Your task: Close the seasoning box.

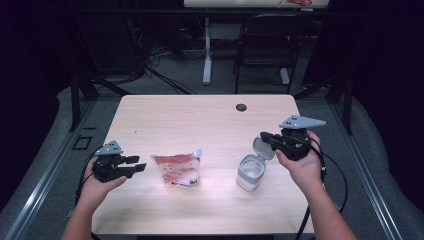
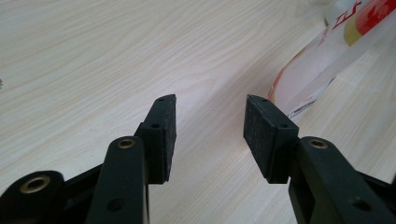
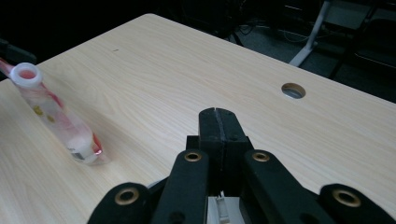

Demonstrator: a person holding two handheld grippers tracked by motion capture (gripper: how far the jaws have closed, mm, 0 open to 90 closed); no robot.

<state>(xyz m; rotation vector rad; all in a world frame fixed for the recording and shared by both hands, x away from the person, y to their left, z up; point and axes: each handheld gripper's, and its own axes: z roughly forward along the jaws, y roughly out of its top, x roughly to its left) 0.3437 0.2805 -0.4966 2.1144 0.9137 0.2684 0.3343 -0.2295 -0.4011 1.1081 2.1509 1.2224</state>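
Left gripper (image 1: 135,166): yours sits low over the near-left of the pale wood-grain table (image 1: 200,112), jaws spread wide with nothing between the pads, tips aimed at the pouch.

Pouch: the red-and-white soft plastic pouch with a white spout (image 1: 177,169) lies flat mid-table, just right of those open jaws and not touching them. In the left gripper view its edge (image 2: 317,70) is just beyond the right-hand pad.

Jar: the small clear plastic jar with its hinged lid flipped open (image 1: 251,170) stands upright, right of the pouch, well apart from it.

Right gripper (image 1: 265,137): jaws pressed fully together, pads meeting along a thin seam in the right gripper view (image 3: 218,125). From above the tips are at the raised lid (image 1: 263,147); I can't tell if they pinch it or only touch it, so I'm calling it empty.

Risk 1: that jar looks light, so a sideways nudge on the lid from your right hand would probably tip it.

Risk 2: the pouch is floppy and slick, so if you clamp only its edge it'll likely slide away or fold.

Risk 3: the spout looks uncapped, so squeezing the body hard could push contents onto the table.
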